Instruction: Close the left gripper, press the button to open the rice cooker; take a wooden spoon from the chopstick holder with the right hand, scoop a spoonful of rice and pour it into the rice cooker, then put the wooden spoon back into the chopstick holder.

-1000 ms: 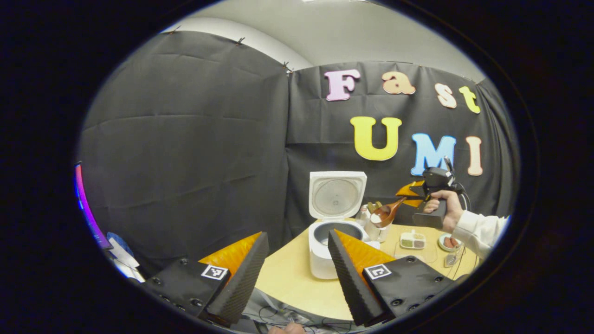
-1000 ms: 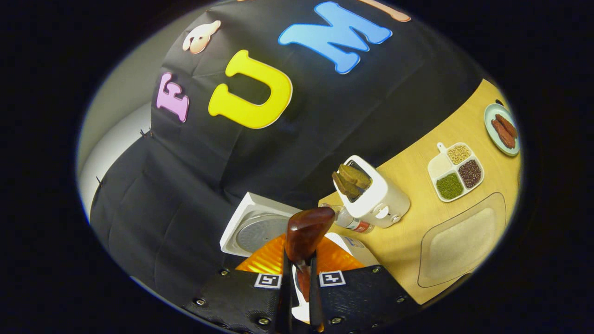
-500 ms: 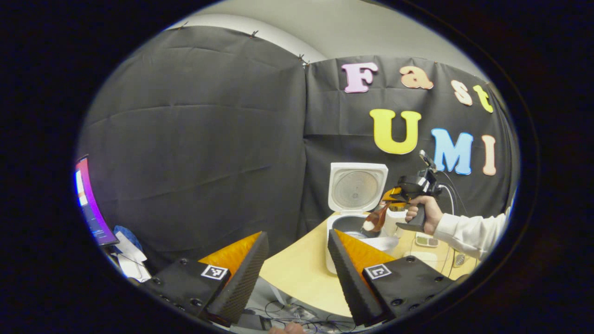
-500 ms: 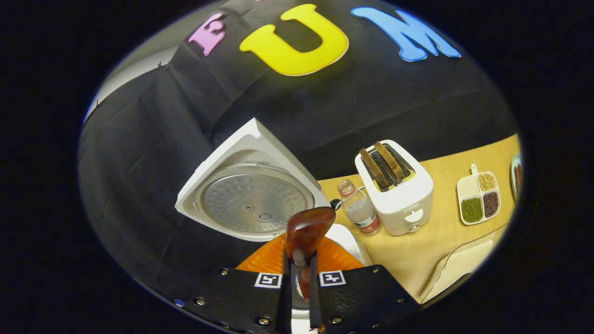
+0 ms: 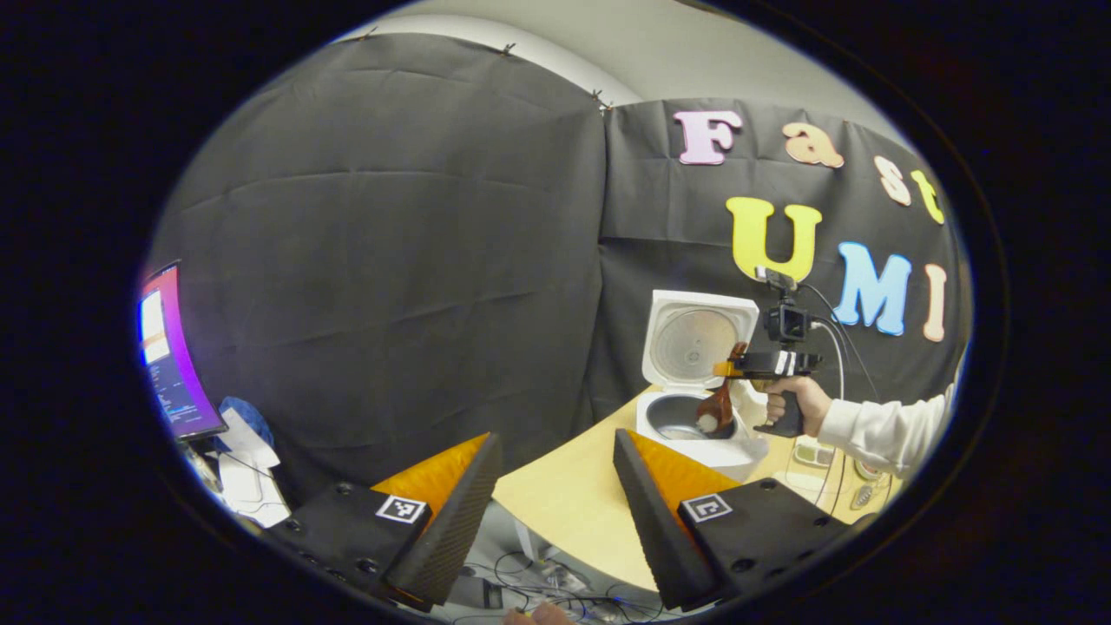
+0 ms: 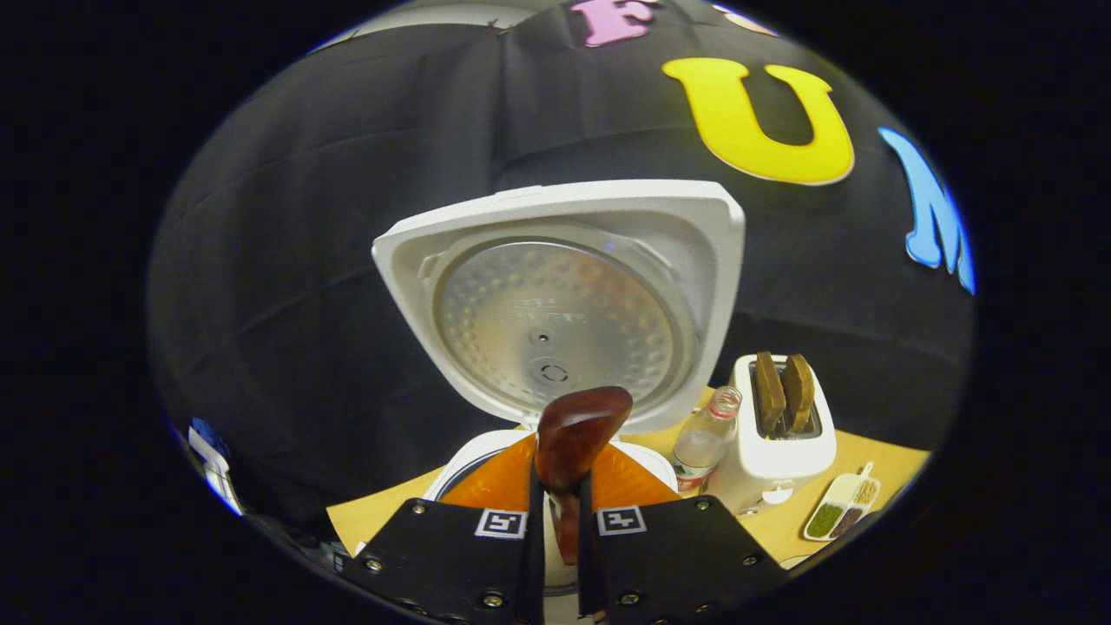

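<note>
1. Clamped between the right gripper's (image 6: pixel 561 555) fingers, the wooden spoon (image 6: pixel 573 438) is held by its handle, long axis running forward and down.
2. Its bowl is seen tipped over the rice cooker's (image 5: pixel 694 430) open pot, rice still clinging; the right hand (image 5: pixel 794 401) is nearer.
3. Left gripper (image 5: pixel 555 512) is held back, jaws spread wide, empty.
4. Pot contents are hard to judge.
</note>
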{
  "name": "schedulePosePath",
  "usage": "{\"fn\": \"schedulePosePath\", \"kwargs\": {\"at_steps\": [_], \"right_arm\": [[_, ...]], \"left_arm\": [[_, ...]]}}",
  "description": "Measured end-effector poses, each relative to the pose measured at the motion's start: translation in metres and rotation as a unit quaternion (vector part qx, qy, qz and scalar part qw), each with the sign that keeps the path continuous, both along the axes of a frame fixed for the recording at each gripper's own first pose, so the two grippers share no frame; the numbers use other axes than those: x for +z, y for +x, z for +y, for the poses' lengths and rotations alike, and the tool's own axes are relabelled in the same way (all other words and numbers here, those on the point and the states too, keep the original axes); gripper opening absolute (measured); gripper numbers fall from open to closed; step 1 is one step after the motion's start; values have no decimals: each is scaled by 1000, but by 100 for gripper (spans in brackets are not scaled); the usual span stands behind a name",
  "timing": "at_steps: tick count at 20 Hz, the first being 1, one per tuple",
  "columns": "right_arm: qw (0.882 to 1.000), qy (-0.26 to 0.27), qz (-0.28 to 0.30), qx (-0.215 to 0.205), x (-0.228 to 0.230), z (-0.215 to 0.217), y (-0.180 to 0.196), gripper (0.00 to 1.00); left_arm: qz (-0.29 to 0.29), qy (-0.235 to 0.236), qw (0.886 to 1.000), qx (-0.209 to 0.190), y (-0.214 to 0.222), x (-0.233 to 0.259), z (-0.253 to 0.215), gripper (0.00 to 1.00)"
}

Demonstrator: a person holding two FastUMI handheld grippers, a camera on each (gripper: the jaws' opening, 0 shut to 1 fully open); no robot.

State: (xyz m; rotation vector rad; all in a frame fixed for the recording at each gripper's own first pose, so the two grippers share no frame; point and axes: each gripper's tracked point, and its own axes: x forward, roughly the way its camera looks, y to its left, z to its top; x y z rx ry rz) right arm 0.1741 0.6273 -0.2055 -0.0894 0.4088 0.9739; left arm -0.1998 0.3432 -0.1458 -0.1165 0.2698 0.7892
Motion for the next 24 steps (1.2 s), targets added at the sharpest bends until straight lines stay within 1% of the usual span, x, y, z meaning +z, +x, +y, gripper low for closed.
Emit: {"fn": "schedulePosePath", "kwargs": {"at_steps": [2, 5, 6, 9, 10, 11, 12, 13, 14, 16, 18, 21, 22, 24], "right_arm": [[999, -14, -28, 15, 1, 5, -4, 15], [995, -35, -83, 43, 4, 7, -17, 15], [992, -43, -104, 49, 6, 9, -21, 16], [983, -65, -157, 74, 8, 13, -34, 15], [978, -71, -175, 84, 10, 14, -39, 15], [975, -77, -189, 90, 11, 14, -44, 15], [974, -79, -192, 94, 13, 13, -49, 15], [975, -76, -185, 95, 14, 12, -53, 15], [979, -66, -167, 93, 18, 10, -57, 15], [989, -34, -120, 78, 29, 3, -60, 15], [995, -6, -82, 61, 41, -9, -56, 15], [998, 30, -41, 39, 59, -31, -55, 16], [998, 39, -29, 31, 67, -40, -55, 15], [998, 59, -7, 11, 76, -60, -57, 15]], "left_arm": [[0, 2, 1000, 2, 0, 1, -1, 93], [1, 4, 1000, 3, -1, -1, -1, 90], [1, 3, 1000, 4, -4, 0, -2, 92], [2, 8, 1000, 6, -12, 2, -4, 92], [2, 10, 1000, 6, -16, 4, -7, 90], [2, 10, 1000, 7, -19, 4, -7, 90], [2, 11, 1000, 7, -21, 5, -9, 90], [2, 13, 1000, 8, -23, 6, -10, 90], [1, 16, 1000, 9, -27, 8, -12, 90], [-5, 21, 1000, 8, -34, 13, -14, 90], [-12, 22, 1000, 5, -40, 16, -18, 90], [-21, 26, 999, -5, -53, 20, -28, 90], [-27, 28, 999, -9, -56, 25, -33, 92], [-34, 31, 999, -19, -65, 33, -40, 90]]}}
